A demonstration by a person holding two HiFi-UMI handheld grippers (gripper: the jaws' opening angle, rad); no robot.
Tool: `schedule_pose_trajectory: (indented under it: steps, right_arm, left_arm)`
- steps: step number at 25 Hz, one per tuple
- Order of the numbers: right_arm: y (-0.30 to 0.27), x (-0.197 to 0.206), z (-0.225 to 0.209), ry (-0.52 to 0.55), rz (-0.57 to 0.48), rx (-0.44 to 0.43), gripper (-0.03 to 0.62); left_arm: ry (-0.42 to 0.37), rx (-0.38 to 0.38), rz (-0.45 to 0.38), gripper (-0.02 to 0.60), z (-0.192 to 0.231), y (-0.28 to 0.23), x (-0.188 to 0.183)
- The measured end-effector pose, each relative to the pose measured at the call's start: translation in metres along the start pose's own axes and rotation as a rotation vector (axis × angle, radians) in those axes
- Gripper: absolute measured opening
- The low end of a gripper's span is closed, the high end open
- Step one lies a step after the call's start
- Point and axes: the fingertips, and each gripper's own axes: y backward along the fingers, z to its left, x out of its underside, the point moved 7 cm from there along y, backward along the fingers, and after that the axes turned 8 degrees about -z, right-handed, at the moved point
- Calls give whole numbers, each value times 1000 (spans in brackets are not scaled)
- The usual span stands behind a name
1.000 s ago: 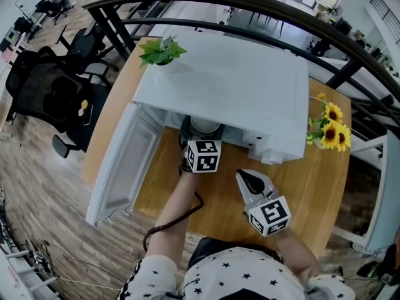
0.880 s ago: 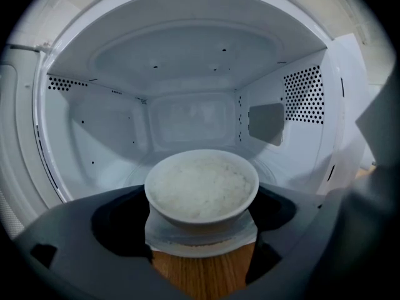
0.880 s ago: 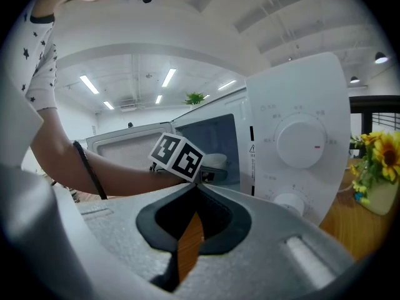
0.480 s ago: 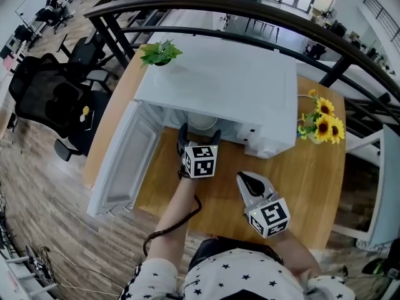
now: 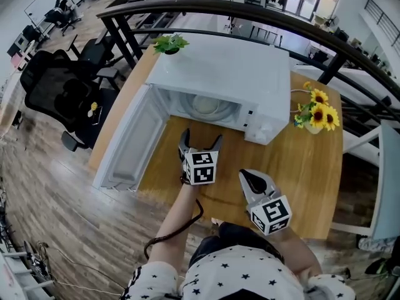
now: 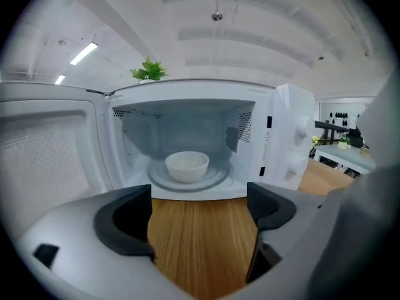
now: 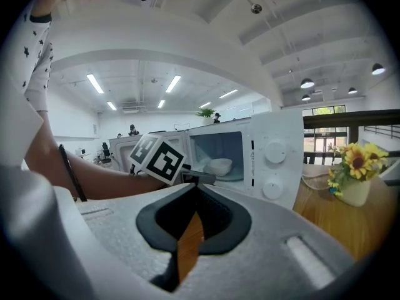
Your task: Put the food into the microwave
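Note:
A white bowl (image 6: pixel 187 165) sits on the glass turntable inside the white microwave (image 5: pixel 250 80); the bowl (image 5: pixel 206 104) also shows in the head view and the bowl (image 7: pixel 220 165) in the right gripper view. The microwave door (image 5: pixel 131 144) hangs wide open to the left. My left gripper (image 5: pixel 200 141) is open and empty, just in front of the cavity over the wooden table. My right gripper (image 5: pixel 252 179) is shut with nothing in it, lower and to the right, pointing toward the microwave (image 7: pixel 269 158).
A vase of sunflowers (image 5: pixel 317 112) stands on the table right of the microwave. A small green plant (image 5: pixel 170 42) sits behind its far left corner. Black office chairs (image 5: pixel 59 89) stand on the floor to the left. A dark railing (image 5: pixel 250 11) arcs across the far side.
My left gripper has drawn back out of the microwave, leaving the bowl on the turntable, and now stands open in front of it. The right gripper has hardly moved.

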Motion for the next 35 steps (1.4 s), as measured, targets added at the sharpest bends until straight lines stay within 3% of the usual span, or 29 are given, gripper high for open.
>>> schedule_pose_trajectory:
  steps: [9,12,16,21,30,35]
  right_arm:
    - [53,-5,29,9,-38,17,5]
    - [68,-6,36,12,-49,24,5]
    - [87,-9,44,28,-70,21,5]
    - [108,-15,52,35,-103,15,5]
    - [142,-7,70,28,-121,0,5]
    - [154,-7,75,28,-130,-1,5]
  left_arm:
    - [66,13,-29,456,-31,89,5]
    - [88,-7,-41,337,-39,117,4]
    - [146,-9,-42,316,-52,153,2]
    - [174,-9,-72,217,-69,205,3]
    - [184,-58,-159,49,-85,282,-1]
    - [165,-27,-174,26,-89,307,0]
